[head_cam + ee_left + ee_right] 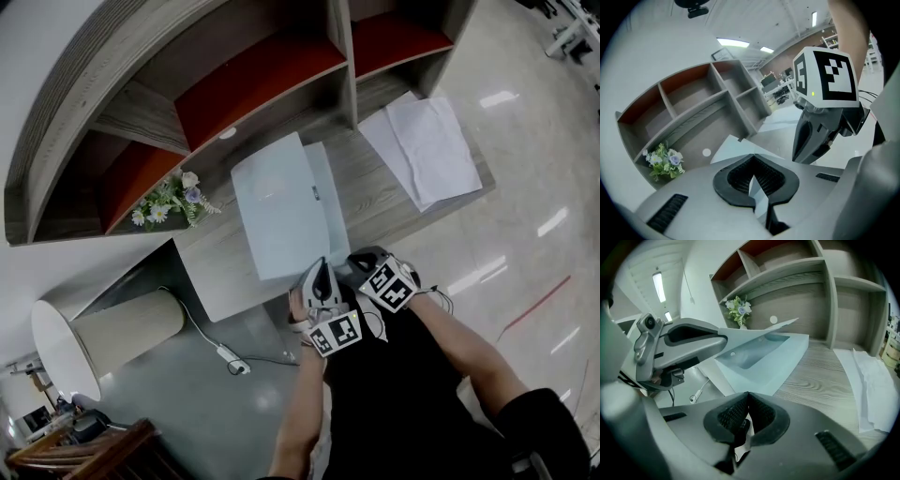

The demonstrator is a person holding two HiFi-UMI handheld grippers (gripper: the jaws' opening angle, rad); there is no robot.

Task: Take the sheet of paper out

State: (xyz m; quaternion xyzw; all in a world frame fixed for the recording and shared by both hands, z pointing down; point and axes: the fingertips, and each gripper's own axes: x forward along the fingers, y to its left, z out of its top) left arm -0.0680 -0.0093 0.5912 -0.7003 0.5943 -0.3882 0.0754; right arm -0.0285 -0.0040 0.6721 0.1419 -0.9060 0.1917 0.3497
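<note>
**Paper not out of the folder yet – barely started**

Not much has been done so far, as far as can be judged. A pale blue clear folder is laid on the wooden worktop with its near end poking out over the edge, and both claws are parked right at that end.

The left claw is pressed together on a thin pale leaf. In the right gripper view that top leaf is seen held up off the rest of the folder, so the mouth is opened a bit. The right claw is likewise pinched shut on a thin white edge. That's most likely the folder's lower layer, though it can't be told for sure.

The sheet of paper itself is reckoned to be inside the folder. It can't be picked apart from the folder's own layers in any view, and whether the lifted leaf is the cover or the sheet can't be settled either. Nothing is seen drawn clear of the folder.

What's left, then, is pretty much the whole job: the sheet has to be gripped, slid out of the open end and put down. Loose white sheets lie well apart on the right of the worktop – they're not being touched.
</note>
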